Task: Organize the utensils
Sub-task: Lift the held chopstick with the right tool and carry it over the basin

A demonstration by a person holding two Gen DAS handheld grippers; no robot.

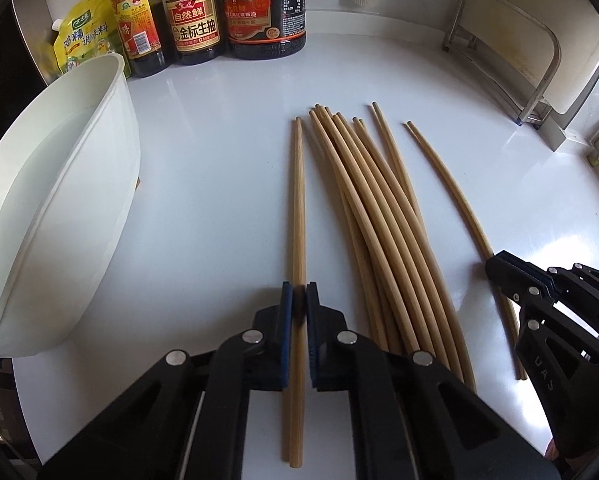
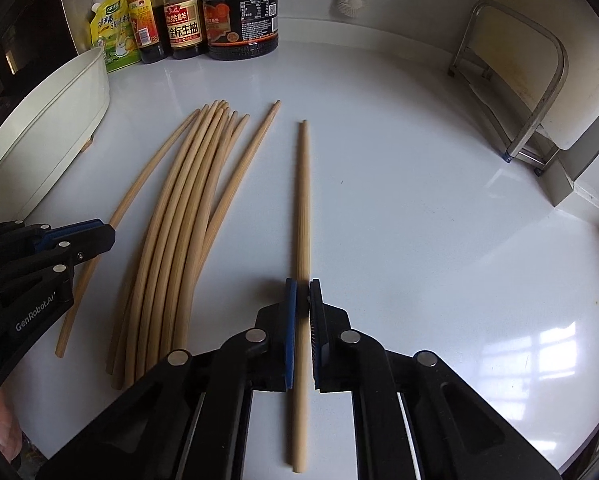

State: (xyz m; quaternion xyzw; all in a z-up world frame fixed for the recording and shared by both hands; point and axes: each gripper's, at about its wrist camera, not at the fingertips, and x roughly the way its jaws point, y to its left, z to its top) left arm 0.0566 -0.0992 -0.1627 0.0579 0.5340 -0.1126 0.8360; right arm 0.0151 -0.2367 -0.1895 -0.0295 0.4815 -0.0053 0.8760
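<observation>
Several wooden chopsticks lie in a loose bundle on the white counter; the bundle also shows in the right wrist view. My left gripper is shut on a single chopstick at the bundle's left. My right gripper is shut on a single chopstick at the bundle's right. Each gripper shows in the other's view: the right one and the left one. A white oval tub stands at the left.
Sauce bottles and a yellow seasoning pouch stand at the back left against the wall. A metal rack stands at the back right. The tub also shows in the right wrist view.
</observation>
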